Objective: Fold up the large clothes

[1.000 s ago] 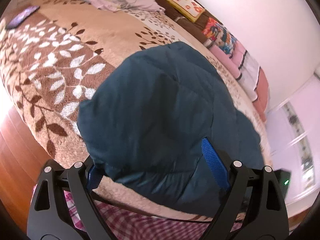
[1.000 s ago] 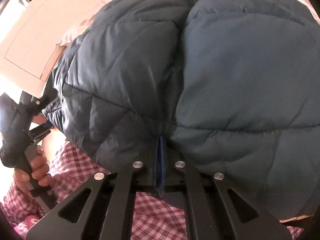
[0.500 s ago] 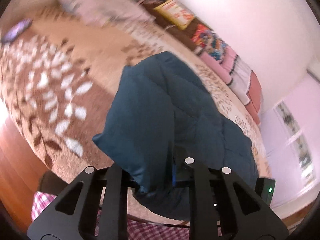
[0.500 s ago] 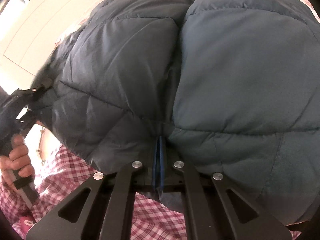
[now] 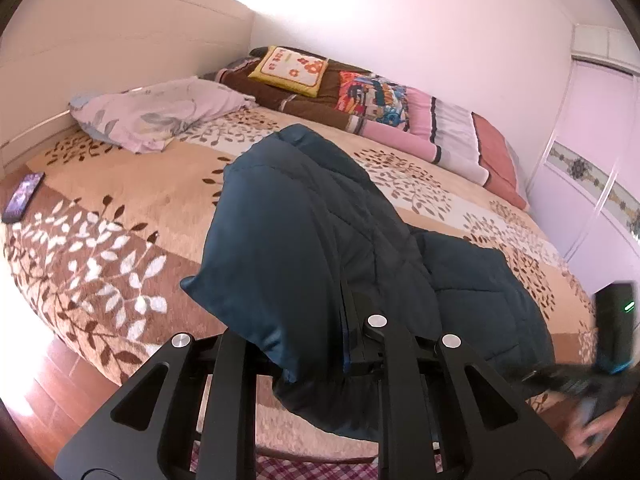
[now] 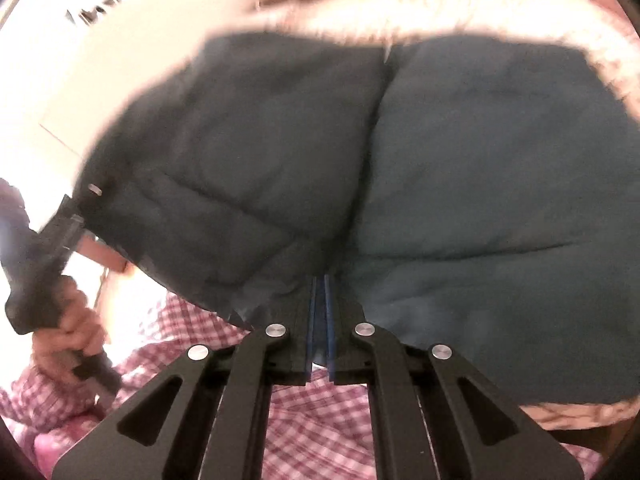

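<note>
A dark teal quilted jacket (image 5: 304,216) lies on the bed and is lifted at its near edge. My left gripper (image 5: 344,320) is shut on the jacket's near left edge, with fabric draped over the left finger. My right gripper (image 6: 319,300) is shut on the jacket's (image 6: 460,184) near hem, its blue pads (image 6: 328,312) pinching a thin fold. The right wrist view is blurred. The left gripper also shows in the right wrist view (image 6: 60,248), held in a hand at the jacket's left corner.
The bed has a beige and brown leaf-pattern cover (image 5: 100,240). A phone (image 5: 22,196) lies at its left edge. A pillow (image 5: 160,112) and folded blankets (image 5: 380,108) lie at the back. A wardrobe (image 5: 600,160) stands right. The person's checked clothing (image 6: 312,420) is below the grippers.
My left gripper closed on the jacket's edge and lifted it; the view tilted up toward the headboard. My right gripper stayed shut on the hem and pulled it back and up.
</note>
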Motion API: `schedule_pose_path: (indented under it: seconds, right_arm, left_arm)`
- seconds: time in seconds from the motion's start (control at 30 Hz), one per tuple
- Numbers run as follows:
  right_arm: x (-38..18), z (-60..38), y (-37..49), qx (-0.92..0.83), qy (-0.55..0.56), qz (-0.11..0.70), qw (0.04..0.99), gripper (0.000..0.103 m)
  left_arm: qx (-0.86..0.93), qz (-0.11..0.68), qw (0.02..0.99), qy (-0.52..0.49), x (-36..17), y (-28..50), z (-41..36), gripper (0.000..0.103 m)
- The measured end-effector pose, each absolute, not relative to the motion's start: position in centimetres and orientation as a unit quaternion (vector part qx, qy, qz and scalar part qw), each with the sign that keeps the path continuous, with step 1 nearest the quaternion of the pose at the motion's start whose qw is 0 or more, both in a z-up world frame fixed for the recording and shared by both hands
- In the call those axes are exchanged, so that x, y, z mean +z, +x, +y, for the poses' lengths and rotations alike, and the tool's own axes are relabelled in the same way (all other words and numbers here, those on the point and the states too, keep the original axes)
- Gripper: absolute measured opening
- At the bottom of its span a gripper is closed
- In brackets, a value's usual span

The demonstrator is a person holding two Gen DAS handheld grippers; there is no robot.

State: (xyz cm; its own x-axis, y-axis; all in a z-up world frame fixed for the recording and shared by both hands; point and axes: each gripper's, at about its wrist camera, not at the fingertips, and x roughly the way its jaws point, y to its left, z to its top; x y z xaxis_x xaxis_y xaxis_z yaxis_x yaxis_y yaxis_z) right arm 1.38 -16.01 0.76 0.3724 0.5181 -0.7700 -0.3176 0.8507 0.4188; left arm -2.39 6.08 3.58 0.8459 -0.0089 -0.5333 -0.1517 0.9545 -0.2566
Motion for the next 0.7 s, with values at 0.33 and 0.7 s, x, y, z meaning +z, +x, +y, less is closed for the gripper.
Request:
schedule_pose_path:
  seconds: [0.33, 0.7]
  right_arm:
    - [-1.0, -28.2, 0.7, 0.114, 0.149, 0.493, 0.849, 0.006]
    - [-6.3, -27.9, 2.0, 0.176, 0.230, 0.509, 0.810, 0.003]
  left_arm:
    - [0.001, 0.242, 0.966, -0.092, 6.9, -2.6, 1.4, 0.016]
    - [-0.125, 0.214, 0.969, 0.015, 10.0, -1.6, -10.8, 0.016]
